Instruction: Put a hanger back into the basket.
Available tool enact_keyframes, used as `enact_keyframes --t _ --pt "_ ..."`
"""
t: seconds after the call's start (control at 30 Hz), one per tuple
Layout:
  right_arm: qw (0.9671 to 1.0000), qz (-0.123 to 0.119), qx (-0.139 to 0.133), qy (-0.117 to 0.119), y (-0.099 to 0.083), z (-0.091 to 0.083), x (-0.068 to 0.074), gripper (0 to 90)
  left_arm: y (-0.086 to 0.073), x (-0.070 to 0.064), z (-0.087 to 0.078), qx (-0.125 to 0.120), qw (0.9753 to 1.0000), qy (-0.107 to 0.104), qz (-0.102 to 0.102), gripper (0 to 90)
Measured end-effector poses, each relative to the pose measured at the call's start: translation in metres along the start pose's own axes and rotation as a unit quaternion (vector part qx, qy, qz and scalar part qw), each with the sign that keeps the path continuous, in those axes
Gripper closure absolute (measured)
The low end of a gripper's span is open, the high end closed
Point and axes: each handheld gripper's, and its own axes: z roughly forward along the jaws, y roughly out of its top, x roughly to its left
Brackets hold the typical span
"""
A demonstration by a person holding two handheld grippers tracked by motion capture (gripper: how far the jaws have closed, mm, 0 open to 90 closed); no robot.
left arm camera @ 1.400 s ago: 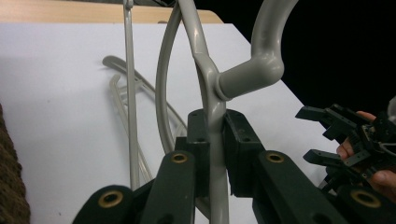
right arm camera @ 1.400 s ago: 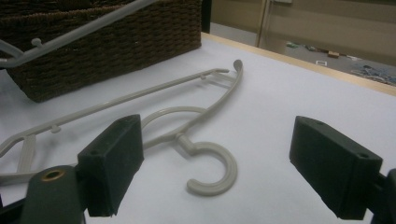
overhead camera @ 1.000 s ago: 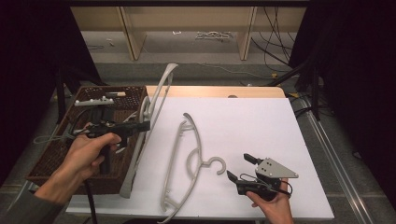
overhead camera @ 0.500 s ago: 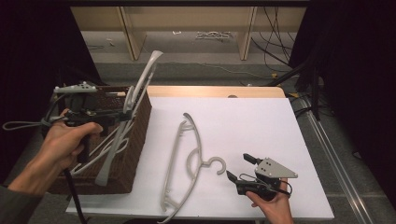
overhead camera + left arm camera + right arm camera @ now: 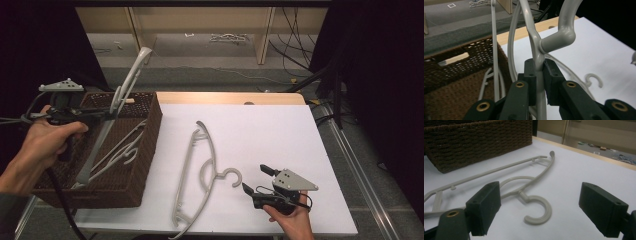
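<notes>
Left tongs (image 5: 102,115) clamped on the neck of a grey plastic hanger (image 5: 116,105), just below its hook, holding it steeply tilted above a dark woven basket (image 5: 145,150) at the table's left edge; upper arm of the hanger jutting past the far rim, lower end dipping inside among other pale hangers (image 5: 122,150) already lying there. Right tongs (image 5: 255,181) held wide apart and empty, low over the white table (image 5: 280,130), jaws framing the hook of a second hanger (image 5: 200,170) lying flat just ahead. Step in hand, by the look of it: stowing hangers in the basket. Next move probably calling for a lower, flatter angle before release, so the long arms clear the rim. Hangers smooth, slender, moulded, with small notches; basket coarse, open-weave, rectangular.
</notes>
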Motion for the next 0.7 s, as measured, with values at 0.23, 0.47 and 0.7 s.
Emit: enact_keyframes --t 0.23,0.47,0.7 --pt "1.0000 0.000 0.008 0.000 0.000 -0.001 0.000 18.8 -0.005 0.018 0.004 0.022 0.9986 0.030 0.037 81.2" --pt "0.9999 0.009 0.013 0.003 0.000 -0.001 0.001 18.8 -0.014 0.028 0.009 0.047 0.9961 0.027 0.069 81.2" --pt "0.9999 0.008 0.014 0.002 0.000 0.000 0.001 18.8 -0.029 0.033 0.015 0.057 0.9933 0.033 0.094 80.9"
